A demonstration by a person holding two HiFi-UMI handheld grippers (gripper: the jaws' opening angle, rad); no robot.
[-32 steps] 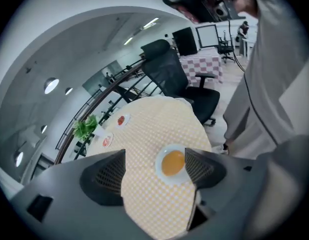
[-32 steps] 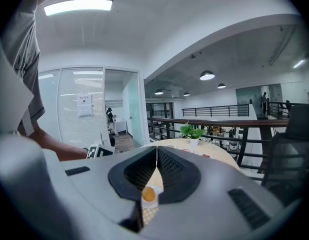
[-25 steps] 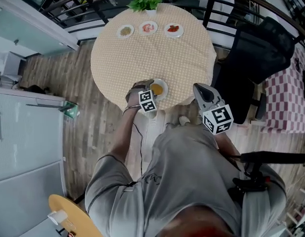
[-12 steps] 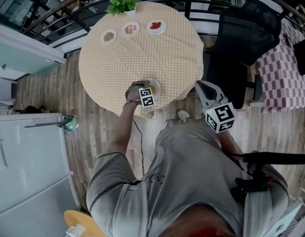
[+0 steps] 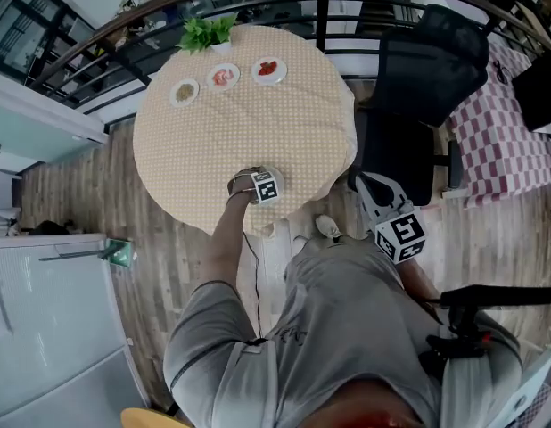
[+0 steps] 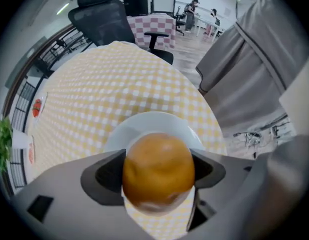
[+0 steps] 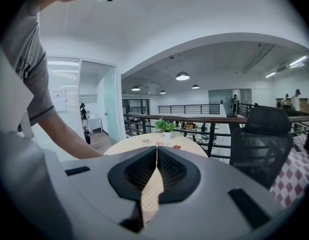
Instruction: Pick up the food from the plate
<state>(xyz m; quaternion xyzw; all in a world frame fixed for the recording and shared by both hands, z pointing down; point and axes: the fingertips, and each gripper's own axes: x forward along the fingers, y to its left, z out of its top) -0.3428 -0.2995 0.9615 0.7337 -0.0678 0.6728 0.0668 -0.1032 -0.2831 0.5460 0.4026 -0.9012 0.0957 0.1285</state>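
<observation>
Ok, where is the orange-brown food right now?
In the left gripper view, the orange-brown food is clamped between the left tool's jaws, over the white plate at the checkered table's near edge.

plate half hidden by food; far dishes too small 2 id

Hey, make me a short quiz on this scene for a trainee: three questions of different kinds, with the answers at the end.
1. True or false: the right hand-held gripper holds the bun.
2. How many small dishes sit near the plant at the far edge of the table? A two, B three, C five.
3. Fill the blank: the left hand-held gripper grips the bun above a white ____.
Key: 1 false, its jaws are together and empty; 2 B; 3 plate.
</observation>
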